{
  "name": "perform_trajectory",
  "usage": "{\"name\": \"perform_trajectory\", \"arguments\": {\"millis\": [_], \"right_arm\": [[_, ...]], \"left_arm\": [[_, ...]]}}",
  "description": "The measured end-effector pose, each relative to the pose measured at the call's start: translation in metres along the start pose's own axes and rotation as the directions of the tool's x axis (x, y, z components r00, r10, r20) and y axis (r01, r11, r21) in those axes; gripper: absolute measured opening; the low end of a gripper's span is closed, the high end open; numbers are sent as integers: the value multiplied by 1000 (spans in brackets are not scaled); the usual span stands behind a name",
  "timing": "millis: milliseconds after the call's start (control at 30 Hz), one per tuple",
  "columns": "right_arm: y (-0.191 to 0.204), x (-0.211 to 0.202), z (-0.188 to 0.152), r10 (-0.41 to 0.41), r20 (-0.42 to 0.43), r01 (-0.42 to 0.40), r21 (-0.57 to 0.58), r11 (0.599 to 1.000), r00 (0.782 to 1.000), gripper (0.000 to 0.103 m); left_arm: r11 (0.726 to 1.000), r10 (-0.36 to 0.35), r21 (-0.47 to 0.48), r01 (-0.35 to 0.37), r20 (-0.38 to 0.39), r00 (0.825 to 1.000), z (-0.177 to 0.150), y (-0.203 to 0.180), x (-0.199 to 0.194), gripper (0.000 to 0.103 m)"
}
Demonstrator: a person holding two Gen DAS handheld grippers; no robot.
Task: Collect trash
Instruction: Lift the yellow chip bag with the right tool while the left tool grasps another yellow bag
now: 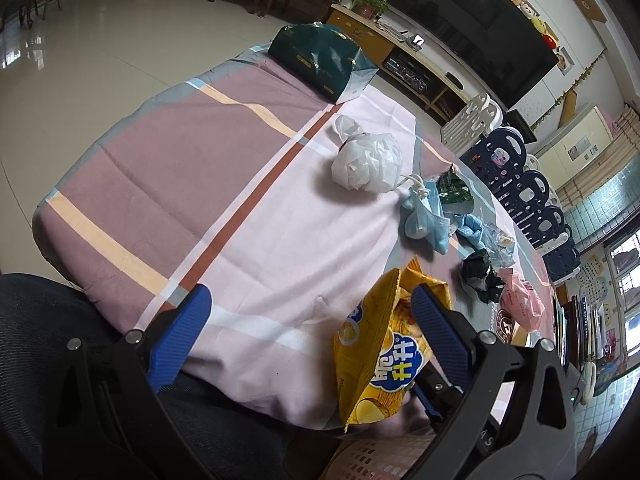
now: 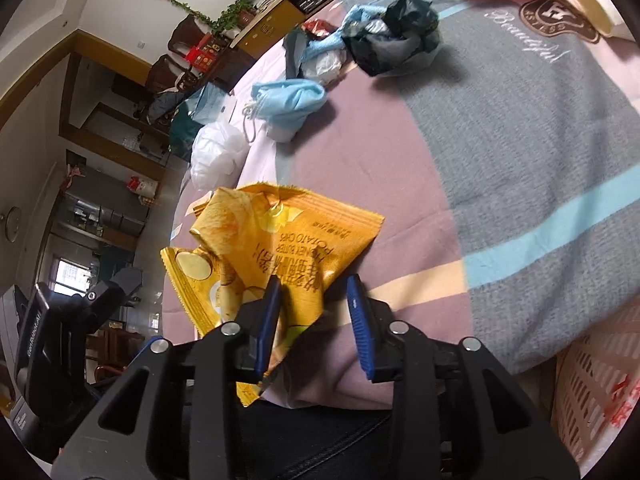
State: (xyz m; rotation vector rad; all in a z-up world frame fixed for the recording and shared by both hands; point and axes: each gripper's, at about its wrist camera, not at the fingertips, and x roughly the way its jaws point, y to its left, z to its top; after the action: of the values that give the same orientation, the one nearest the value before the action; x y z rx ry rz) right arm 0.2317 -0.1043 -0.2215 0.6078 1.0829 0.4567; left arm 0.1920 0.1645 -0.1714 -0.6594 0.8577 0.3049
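Note:
A crumpled yellow chip bag (image 1: 372,344) (image 2: 288,232) hangs over the near edge of the cloth-covered table (image 1: 200,160). My right gripper (image 2: 314,300) is open: the bag's lower part lies between its blue fingers, against the left one (image 2: 269,312), and the right one stands apart from it. In the left wrist view that gripper (image 1: 436,394) shows under the bag. My left gripper (image 1: 312,312) is open wide, its right finger (image 1: 436,324) in front of the bag's edge and its left finger over bare cloth.
On the cloth lie a white plastic bag (image 1: 366,162), a blue face mask (image 1: 424,216), a dark crumpled wrapper (image 1: 480,276) and a pink packet (image 1: 520,300). A green paper bag (image 1: 320,60) stands at the far end. A pink slotted basket (image 2: 592,392) sits below the table's near edge.

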Motion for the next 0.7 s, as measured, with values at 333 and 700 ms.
{"name": "perform_trajectory", "arguments": {"millis": [333,700], "right_arm": [[-6,-5,0,-16,11,16,15,1000,1000,36],[-9,-12,3,-27,39,26,39,999,999,50]], "left_arm": [[1000,1,17,-1,-21,1000,0,-4,4,99],[1000,-6,28,7,-36,999,-1,-6,6,99]]}}
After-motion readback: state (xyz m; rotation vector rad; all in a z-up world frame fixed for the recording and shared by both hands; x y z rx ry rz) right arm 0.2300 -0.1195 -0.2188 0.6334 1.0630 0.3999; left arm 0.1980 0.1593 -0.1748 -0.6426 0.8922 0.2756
